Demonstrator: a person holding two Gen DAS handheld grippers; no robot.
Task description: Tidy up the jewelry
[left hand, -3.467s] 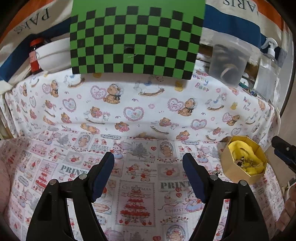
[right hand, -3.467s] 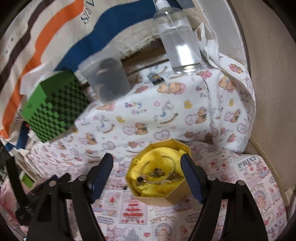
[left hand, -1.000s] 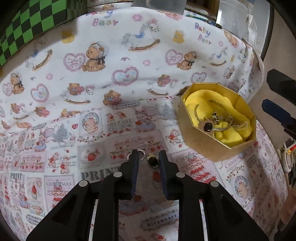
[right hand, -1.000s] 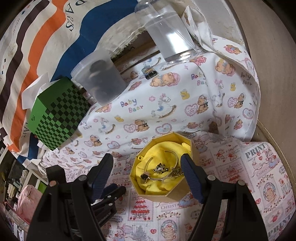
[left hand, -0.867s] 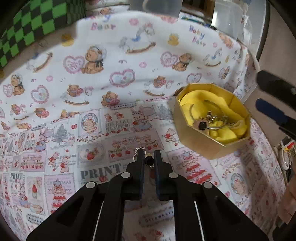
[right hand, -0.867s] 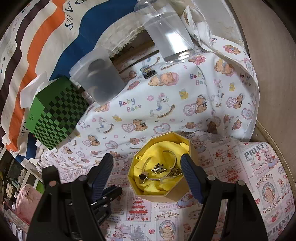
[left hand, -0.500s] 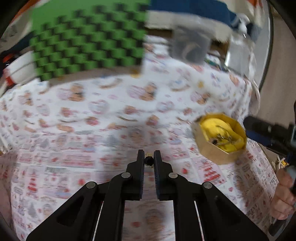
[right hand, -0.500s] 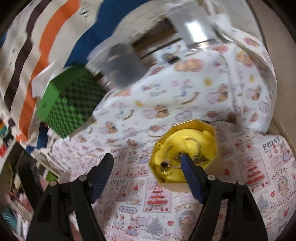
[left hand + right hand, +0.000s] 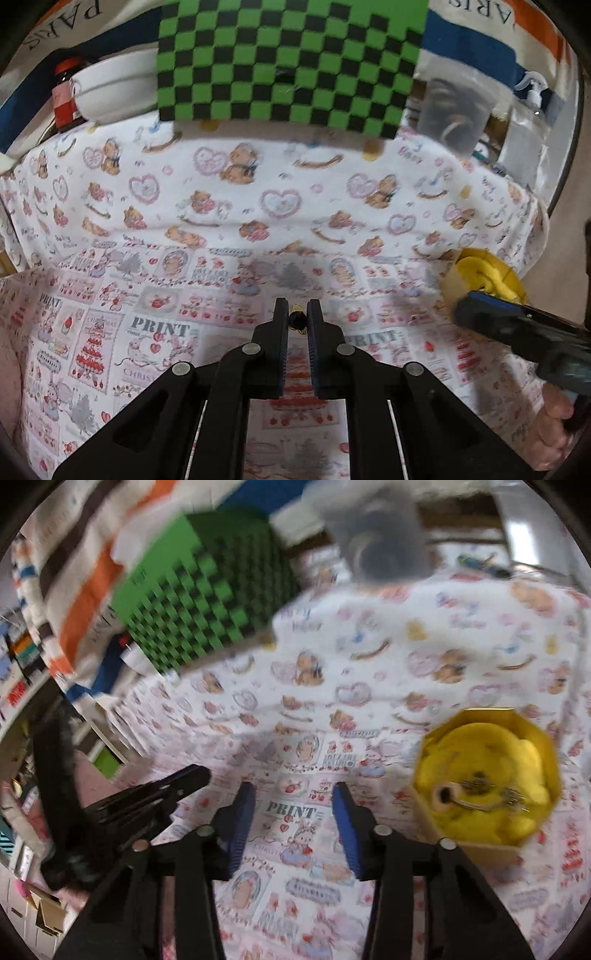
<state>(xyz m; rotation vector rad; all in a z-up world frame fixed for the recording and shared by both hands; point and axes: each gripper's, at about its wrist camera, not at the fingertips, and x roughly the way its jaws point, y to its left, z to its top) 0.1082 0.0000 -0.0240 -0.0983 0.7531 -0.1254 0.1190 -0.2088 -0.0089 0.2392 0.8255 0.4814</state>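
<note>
My left gripper [image 9: 297, 314] is shut on a small earring with a dark bead [image 9: 296, 319], held a little above the printed cloth. A gold octagonal box [image 9: 451, 282] lined with yellow cloth sits to the right. The right wrist view shows the box [image 9: 467, 849] holding a bangle and other jewelry [image 9: 476, 794]. My right gripper [image 9: 293, 805] hangs left of the box over the cloth, its jaws closing with nothing between them. The right gripper [image 9: 517, 328] also shows as a dark arm in front of the box in the left wrist view.
A green checkered box [image 9: 291, 62] stands at the back, with a white bowl [image 9: 110, 92] and a red-lidded jar [image 9: 64, 99] to its left. A translucent tub [image 9: 456, 110] and a spray bottle [image 9: 528, 122] are at the back right. A person's hand [image 9: 554, 435] grips the right tool.
My left gripper shut on the earring, lifted it off the cloth and drew back from the box. My right gripper swung left, so the box lies to its right, and its jaws narrowed.
</note>
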